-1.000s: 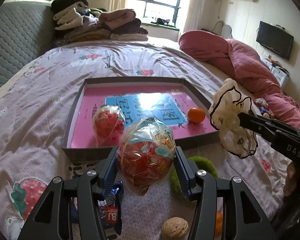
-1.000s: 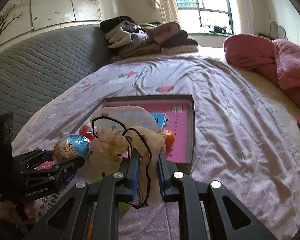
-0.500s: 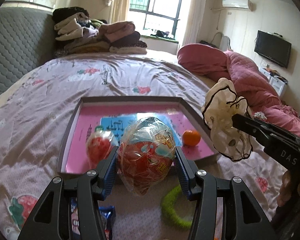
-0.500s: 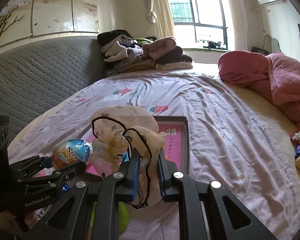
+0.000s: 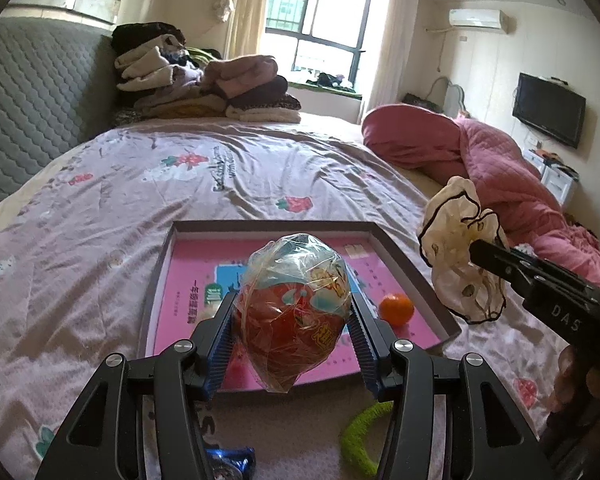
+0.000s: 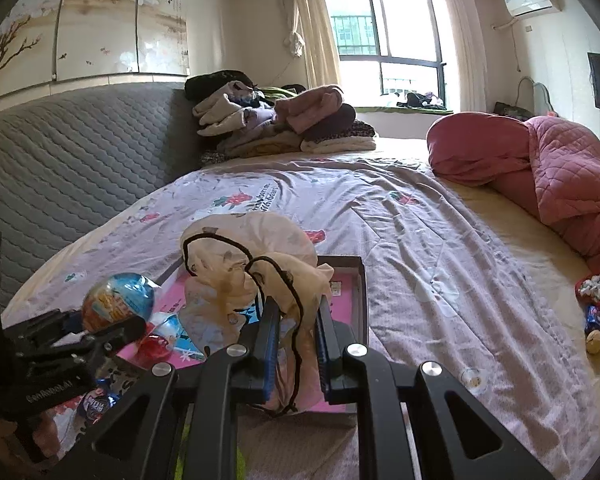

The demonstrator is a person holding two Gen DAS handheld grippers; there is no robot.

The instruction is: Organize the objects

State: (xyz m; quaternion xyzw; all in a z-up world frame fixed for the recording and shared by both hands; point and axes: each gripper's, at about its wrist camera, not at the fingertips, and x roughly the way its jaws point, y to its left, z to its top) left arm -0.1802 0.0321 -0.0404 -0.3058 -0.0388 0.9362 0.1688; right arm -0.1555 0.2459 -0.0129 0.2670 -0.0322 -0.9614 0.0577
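My left gripper [image 5: 292,312] is shut on a foil-wrapped toy egg [image 5: 294,308], held in the air in front of a shallow pink-lined box [image 5: 416,268] on the bed. An orange [image 5: 396,309] lies in the box at the right. My right gripper [image 6: 296,312] is shut on a cream scrunchie with black trim [image 6: 240,264], also held up, to the right of the box in the left wrist view [image 5: 460,256]. The egg also shows in the right wrist view [image 6: 118,300], with a second wrapped egg [image 6: 156,344] lying in the box below it.
A green hair ring [image 5: 360,436] and a blue candy wrapper [image 5: 232,460] lie on the bed before the box. Small items [image 6: 598,316] sit at the bed's right edge. A pink quilt [image 5: 500,160] and a pile of folded clothes [image 5: 204,88] lie farther back.
Both grippers have risen and pulled back with their loads. The box sits lower and farther in view. The walnut has left the left wrist view.
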